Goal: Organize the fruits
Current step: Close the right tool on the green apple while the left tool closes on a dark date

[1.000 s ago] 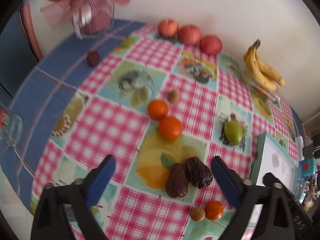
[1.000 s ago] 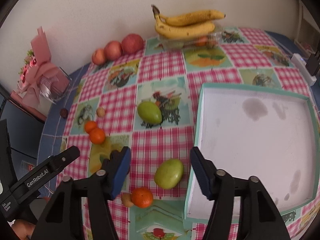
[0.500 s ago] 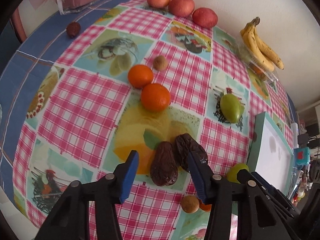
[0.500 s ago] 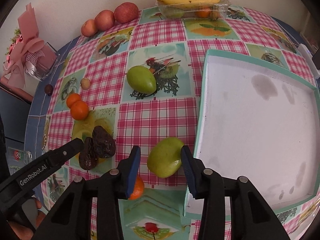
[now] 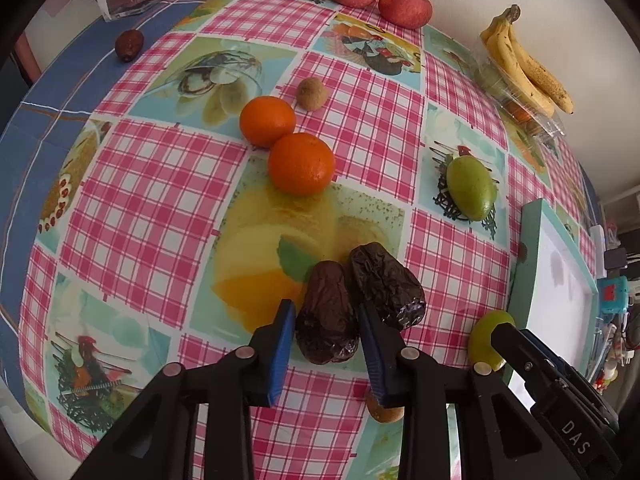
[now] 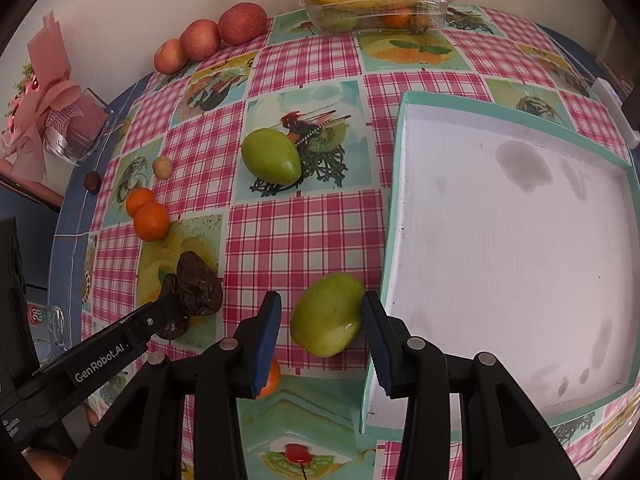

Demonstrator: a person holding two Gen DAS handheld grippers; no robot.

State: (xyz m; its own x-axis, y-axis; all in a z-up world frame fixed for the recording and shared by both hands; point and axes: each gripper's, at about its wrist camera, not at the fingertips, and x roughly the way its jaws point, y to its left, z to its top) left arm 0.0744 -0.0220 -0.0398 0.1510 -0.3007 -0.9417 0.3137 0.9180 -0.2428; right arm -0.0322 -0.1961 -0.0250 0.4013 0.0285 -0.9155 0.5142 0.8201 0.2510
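Two dark wrinkled fruits lie side by side on the checked tablecloth. My left gripper (image 5: pixel 325 306) is open, and its blue pads closely straddle the nearer dark fruit (image 5: pixel 326 322), which rests on the cloth. The other dark fruit (image 5: pixel 386 284) lies just right of it. My right gripper (image 6: pixel 320 297) is open around a green fruit (image 6: pixel 328 316): the right pad sits against it, while a gap shows at the left pad. That fruit lies beside the rim of a teal tray (image 6: pixel 394 208) with a bare white floor. A second green fruit (image 6: pixel 272 157) lies farther back.
Two oranges (image 5: pixel 300 164) and a small brown fruit (image 5: pixel 312 94) sit mid-table. Three red fruits (image 5: pixel 404 7) line the wall. Bananas (image 5: pixel 524 68) lie on a clear box. A small orange (image 6: pixel 272 378) is under my right gripper. A pink gift box (image 6: pixel 76 128) stands back left.
Both grippers have come down and forward, and their jaws have narrowed from wide apart. The left now straddles the near dark fruit, the right the green fruit by the tray.
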